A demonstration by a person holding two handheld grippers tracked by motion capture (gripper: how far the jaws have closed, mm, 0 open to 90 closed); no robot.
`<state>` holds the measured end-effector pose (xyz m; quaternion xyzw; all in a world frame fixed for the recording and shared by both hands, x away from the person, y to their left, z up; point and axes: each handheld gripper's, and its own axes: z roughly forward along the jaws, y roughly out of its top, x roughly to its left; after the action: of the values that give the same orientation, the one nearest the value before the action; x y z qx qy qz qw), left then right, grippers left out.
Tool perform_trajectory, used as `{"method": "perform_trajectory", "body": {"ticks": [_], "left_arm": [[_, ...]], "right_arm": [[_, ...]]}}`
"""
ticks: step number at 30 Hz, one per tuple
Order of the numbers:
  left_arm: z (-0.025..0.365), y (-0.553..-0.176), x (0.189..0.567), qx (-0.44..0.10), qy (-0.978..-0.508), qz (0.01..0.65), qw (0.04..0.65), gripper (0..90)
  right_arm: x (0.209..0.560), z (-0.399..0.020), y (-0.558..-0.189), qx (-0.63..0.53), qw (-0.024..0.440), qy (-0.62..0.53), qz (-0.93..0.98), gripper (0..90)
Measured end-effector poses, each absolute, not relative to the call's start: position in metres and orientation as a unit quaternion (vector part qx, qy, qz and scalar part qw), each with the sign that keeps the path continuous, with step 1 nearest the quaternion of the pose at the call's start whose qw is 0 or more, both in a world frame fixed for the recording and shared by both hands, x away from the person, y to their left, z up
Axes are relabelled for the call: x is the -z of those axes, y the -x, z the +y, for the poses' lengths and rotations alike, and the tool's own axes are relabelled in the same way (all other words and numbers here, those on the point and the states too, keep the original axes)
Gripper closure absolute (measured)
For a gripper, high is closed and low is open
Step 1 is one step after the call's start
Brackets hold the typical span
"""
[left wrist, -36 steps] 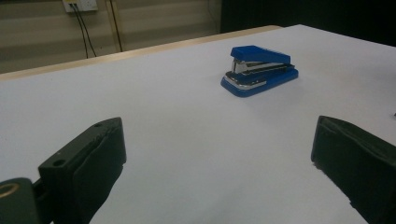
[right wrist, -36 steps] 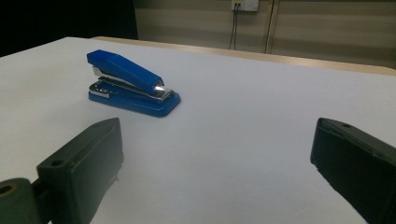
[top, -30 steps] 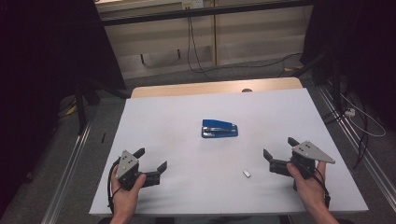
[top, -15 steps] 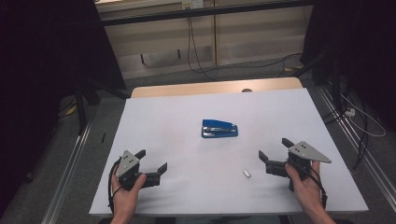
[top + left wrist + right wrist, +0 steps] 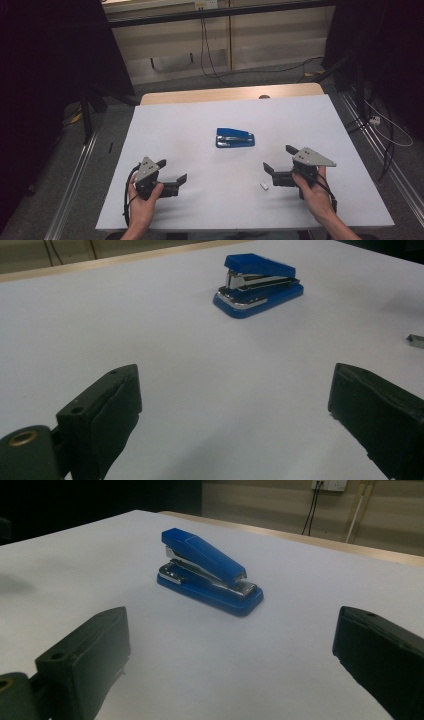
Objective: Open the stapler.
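Note:
A blue stapler [image 5: 235,138] lies closed near the middle of the white table [image 5: 200,120]. It appears ahead of the jaws in the left gripper view [image 5: 259,285] and in the right gripper view [image 5: 208,571]. A small strip of staples [image 5: 264,186] lies on the table close to the right gripper's lower jaw. My left gripper [image 5: 173,171] rests at the front left, held by a hand, open and holding nothing. My right gripper [image 5: 279,158] sits at the front right, open too, with nothing between its jaws.
A wooden table edge [image 5: 230,93] shows behind the white sheet. Cables [image 5: 215,55] run over the floor beyond it. Metal rails [image 5: 75,170] flank the table on both sides. The staple strip [image 5: 415,340] shows at the right edge of the left gripper view.
The right gripper has slid a little to the left, toward the staple strip. The left gripper and the stapler have stayed in place.

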<state>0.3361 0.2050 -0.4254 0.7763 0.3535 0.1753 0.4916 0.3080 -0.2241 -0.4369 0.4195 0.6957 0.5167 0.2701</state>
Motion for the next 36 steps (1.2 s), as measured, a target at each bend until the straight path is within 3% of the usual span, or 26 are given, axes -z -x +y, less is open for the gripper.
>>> {"method": "perform_trajectory", "body": {"ticks": [3,18,36], "left_arm": [[0.201,-0.343,0.426,-0.155,-0.779,0.355,0.493,7.7],[0.171,-0.388,0.415,-0.176,-0.766,0.326,0.525,5.3],[0.127,-0.410,0.409,-0.161,-0.783,0.285,0.529,4.5]], "right_arm": [[0.435,-0.222,-0.315,-0.518,0.270,-0.418,0.695,1.7],[0.436,-0.208,-0.352,-0.524,0.256,-0.429,0.689,2.1],[0.432,-0.168,-0.373,-0.543,0.229,-0.402,0.701,15.7]]}}
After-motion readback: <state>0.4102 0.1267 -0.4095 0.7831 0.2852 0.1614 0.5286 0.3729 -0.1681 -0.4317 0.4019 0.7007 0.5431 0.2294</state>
